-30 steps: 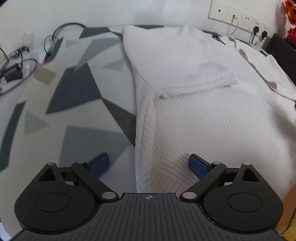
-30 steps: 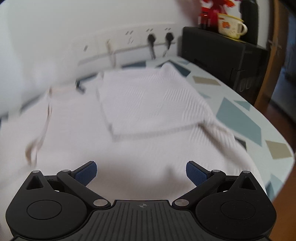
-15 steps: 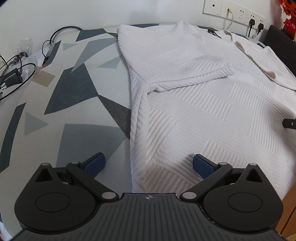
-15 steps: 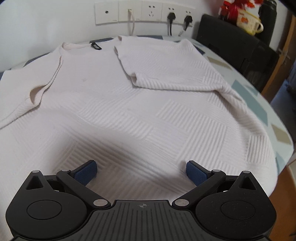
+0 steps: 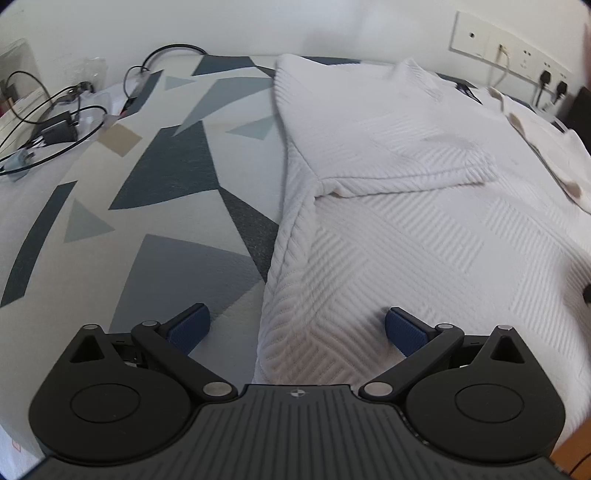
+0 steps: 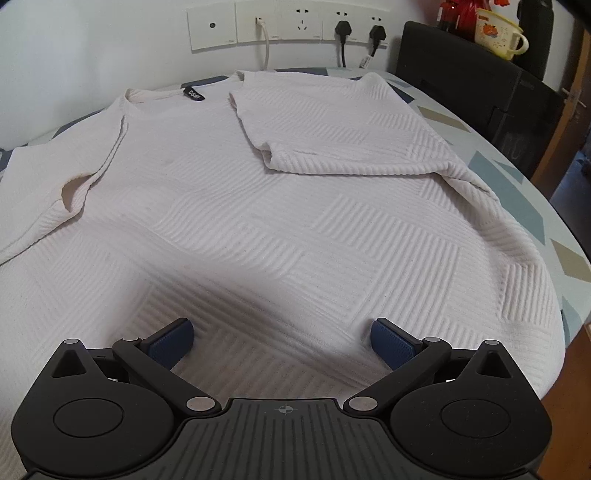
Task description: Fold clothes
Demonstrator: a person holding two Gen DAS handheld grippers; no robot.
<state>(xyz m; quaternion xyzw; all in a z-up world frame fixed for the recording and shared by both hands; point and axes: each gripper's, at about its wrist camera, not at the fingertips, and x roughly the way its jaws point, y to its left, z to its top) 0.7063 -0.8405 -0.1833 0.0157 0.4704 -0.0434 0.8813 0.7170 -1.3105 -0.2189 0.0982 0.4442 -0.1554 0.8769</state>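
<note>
Hovering at the near hem with fingers spread wide: left gripper (image 5: 297,326) straddling the left side edge of the white sweater (image 5: 399,236), one blue pad over the patterned tablecloth (image 5: 173,177), the other over the knit, holding nothing. Probably lining up on that hem corner for a pinch. Hanging likewise wide apart and empty: right gripper (image 6: 282,339), both pads over the lower body of the sweater (image 6: 258,221), nearer its right half, casting a shadow across the ribbed weave.

Lying flat, face down by the look of the neck label (image 6: 193,95), collar toward the far wall. Resting already turned inward over the back: both short sleeves, the left sleeve (image 5: 391,155) and the right sleeve (image 6: 343,125), narrowing the garment toward a rectangle. Suggesting a bottom-to-collar fold to come, though only as a guess.

Sitting farther off: tangled cables (image 5: 55,122) at the far left, wall sockets (image 6: 288,24) behind the collar, a mug (image 6: 498,33) on a dark cabinet at the far right.
</note>
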